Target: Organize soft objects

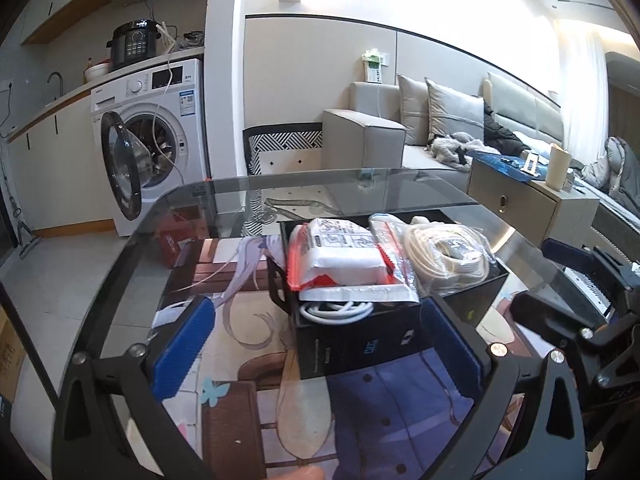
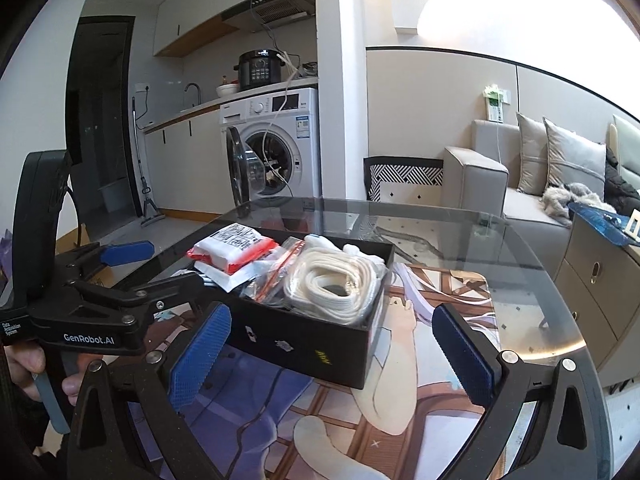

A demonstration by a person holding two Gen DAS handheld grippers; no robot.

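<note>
A black open box stands on the round glass table. It holds a white pack with red edges, a bagged coil of cream cord and a white cable. My left gripper is open, its blue pads apart on either side of the box's near end without touching it. My right gripper is open too, just short of the box's near wall. Each gripper shows at the edge of the other's view, the right gripper and the left gripper.
A printed mat lies under the glass. Beyond the table are a patterned chair, a washing machine with its door open, a sofa and a low cabinet. A person's fingers hold the left gripper's handle.
</note>
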